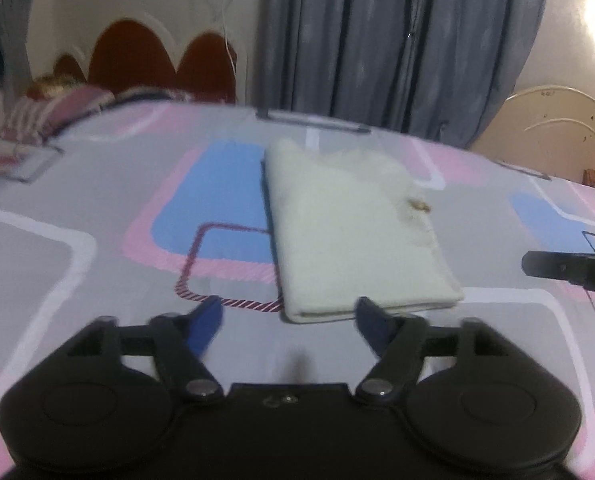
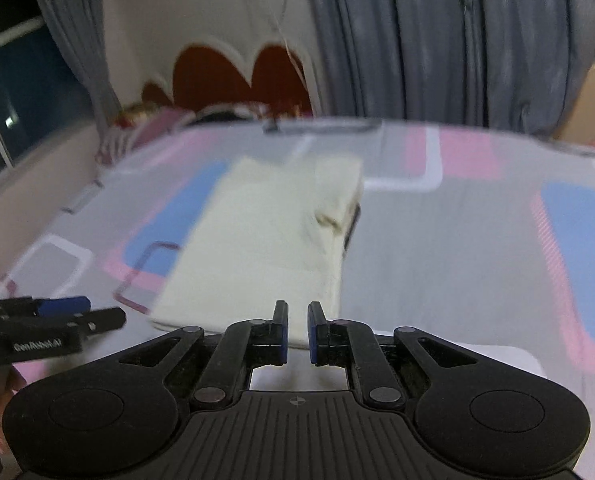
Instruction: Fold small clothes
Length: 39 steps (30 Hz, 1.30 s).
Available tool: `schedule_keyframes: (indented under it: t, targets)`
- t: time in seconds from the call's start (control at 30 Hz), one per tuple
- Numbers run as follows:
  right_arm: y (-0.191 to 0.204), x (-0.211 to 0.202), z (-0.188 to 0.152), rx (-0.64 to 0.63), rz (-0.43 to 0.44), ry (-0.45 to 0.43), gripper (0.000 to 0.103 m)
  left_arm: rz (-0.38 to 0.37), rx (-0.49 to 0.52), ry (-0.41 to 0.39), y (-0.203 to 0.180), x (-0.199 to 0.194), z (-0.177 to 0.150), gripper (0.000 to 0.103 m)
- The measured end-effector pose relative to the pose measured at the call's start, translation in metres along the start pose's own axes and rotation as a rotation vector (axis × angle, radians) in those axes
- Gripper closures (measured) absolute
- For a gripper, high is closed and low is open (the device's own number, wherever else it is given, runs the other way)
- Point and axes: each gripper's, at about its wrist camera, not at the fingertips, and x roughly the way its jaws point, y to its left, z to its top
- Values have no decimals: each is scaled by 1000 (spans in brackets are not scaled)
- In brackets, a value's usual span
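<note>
Centrally in both views lies a cream-white folded cloth garment point(image 1: 353, 232), a neat rectangle flat on the bed's patterned sheet of grey, pink and blue blocks point(image 1: 97, 280). In the left wrist view the left gripper point(image 1: 289, 318) fills the bottom of the frame with its jaws spread wide and holding nothing; the right-hand blue pad overlaps the garment's near edge, though contact cannot be judged through the blur. At the right edge of that frame the tip of the right gripper point(image 1: 569, 268) pokes in. The right wrist view shows that gripper point(image 2: 297, 332) at bottom centre, jaws nearly closed with a narrow gap, nothing between them, just before the garment's near edge. Grey pleated curtains point(image 1: 397, 40) hang in the upper frame.
</note>
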Motion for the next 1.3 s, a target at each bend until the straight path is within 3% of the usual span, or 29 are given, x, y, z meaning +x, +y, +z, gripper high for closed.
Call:
schedule_keyframes:
  t: [0.07,0.1,0.13,0.2,0.23,0.43,0.67,1.3]
  targets:
    - [12,-23,-9,0,-7,-29,93,12,20,-46,-6,-24,-5,0]
    - [15,-35,-11,1,-13,-36,91,24,27,-66,-8,-35,-8,0]
    - [20,-46,-14,-2,-29,-40,58,29,35,-71,-10,-43,-9,0]
    - [35,-73,-28,-27,-92,-93,3,17,36,-60,-12,-58,-13,0]
    - [39,-81,-33,-50,-108,-126,0,11,31,-57,-13,-64,-15,0]
    - [53,-112,-54,-101,-117,-142,0,-7,47,-82,-17,-100,-29,0]
    - [59,-134,-70,-60,-117,-111,0,-17,34,-112,-20,-120,-35,0]
    - [67,-179,-72,-71,-88,-163,0,-7,46,-162,-32,-135,-36,0]
